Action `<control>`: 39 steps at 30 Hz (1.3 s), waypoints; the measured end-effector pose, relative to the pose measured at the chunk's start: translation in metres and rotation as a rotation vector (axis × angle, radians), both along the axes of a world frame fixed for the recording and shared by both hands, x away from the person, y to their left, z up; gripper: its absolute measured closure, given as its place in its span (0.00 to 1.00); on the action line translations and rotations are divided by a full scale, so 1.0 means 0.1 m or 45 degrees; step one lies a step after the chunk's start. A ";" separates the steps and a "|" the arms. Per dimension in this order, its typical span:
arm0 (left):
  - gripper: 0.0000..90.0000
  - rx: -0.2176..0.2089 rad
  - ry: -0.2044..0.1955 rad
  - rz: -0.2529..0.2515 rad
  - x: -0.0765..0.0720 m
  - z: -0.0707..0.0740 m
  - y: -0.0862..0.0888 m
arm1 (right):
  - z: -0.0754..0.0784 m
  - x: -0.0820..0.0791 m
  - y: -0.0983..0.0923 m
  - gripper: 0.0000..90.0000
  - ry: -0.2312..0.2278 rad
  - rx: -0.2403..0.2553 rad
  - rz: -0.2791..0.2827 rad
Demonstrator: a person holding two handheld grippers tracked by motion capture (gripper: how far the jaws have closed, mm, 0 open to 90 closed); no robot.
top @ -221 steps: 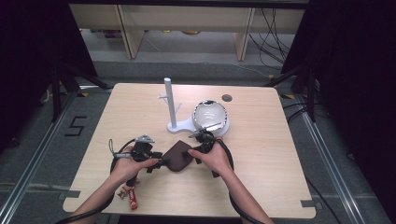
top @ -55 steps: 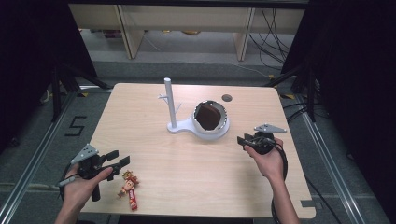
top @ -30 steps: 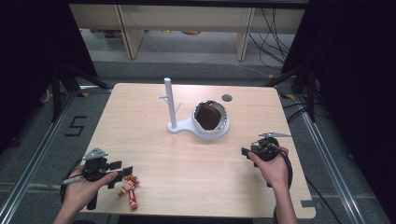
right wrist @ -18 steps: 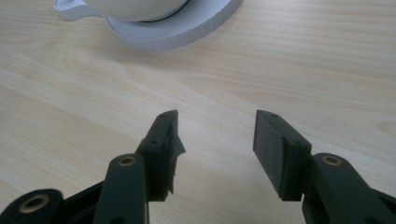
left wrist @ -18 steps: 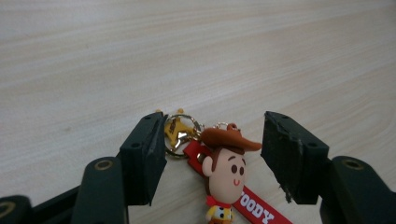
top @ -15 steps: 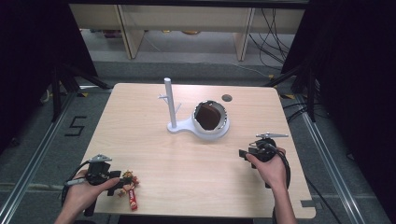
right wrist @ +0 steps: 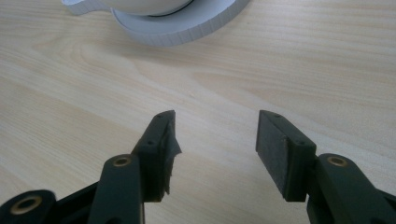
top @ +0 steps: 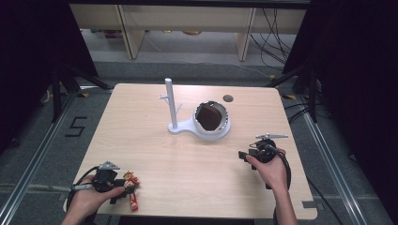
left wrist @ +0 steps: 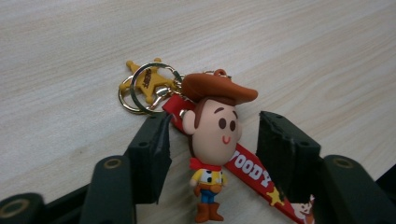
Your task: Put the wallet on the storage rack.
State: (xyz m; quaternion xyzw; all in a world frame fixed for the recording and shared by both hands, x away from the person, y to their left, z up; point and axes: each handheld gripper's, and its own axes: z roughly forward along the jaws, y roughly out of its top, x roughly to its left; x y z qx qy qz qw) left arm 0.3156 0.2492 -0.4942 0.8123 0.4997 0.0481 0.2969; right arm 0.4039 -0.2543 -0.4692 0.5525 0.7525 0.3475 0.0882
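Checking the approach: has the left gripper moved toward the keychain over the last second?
Yes. The left gripper has come toward the table's near edge; its fingers, just closing, now flank the keychain.

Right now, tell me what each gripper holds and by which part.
Nothing is gripped. The left gripper has been closing around the cowboy keychain, its head between the jaws, with gaps on both sides. The right gripper is open over bare table.

A lab recording bay: a lone wooden worktop (top: pixel 155 154) on grey floor, black curtains at three and nine o'clock, loose cables (top: pixel 277 28) and shelving (top: pixel 187 18) at twelve.
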 end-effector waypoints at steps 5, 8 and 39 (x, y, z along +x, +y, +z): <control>0.61 0.040 0.002 -0.044 -0.02 -0.03 -0.01 | -0.01 0.00 0.01 0.54 0.005 0.005 -0.001; 0.72 0.025 -0.034 -0.043 -0.04 -0.03 -0.02 | -0.03 0.00 0.01 0.53 0.004 0.004 0.011; 0.73 -0.187 -0.538 0.007 -0.05 0.24 0.01 | -0.10 0.00 0.02 0.52 0.026 -0.007 0.004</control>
